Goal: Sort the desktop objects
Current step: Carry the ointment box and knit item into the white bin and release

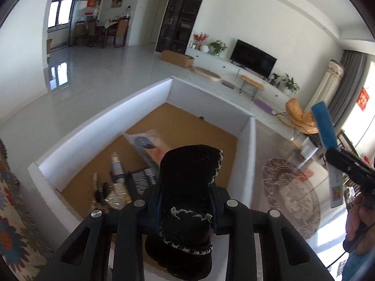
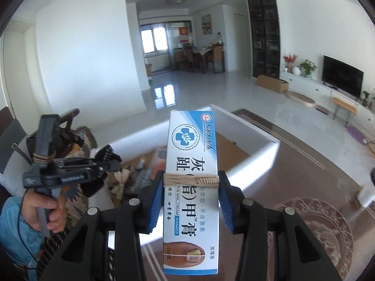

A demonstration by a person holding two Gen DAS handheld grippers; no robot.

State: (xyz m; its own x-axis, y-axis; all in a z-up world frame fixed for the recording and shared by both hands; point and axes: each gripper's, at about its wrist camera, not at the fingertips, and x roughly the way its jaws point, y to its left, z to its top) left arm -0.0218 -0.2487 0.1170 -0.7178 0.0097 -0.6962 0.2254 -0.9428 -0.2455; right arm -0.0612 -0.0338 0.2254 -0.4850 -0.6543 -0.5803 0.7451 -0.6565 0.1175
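Observation:
A black cloth piece with a frayed pale hem stands up between the jaws of my left gripper, which is shut on it above a white-walled tray. My right gripper is shut on a white and blue toe nail cream box with tan string wound round it. From the left wrist view, the right gripper shows at the right edge, the box sticking up from it. The right wrist view catches the left gripper at the left, in a hand.
On the tray's brown floor lie a dark keyboard, a small bottle, a plastic-wrapped pack and a bunch of keys. A glossy tabletop with a round ornament lies right of the tray. A patterned cloth is at the left.

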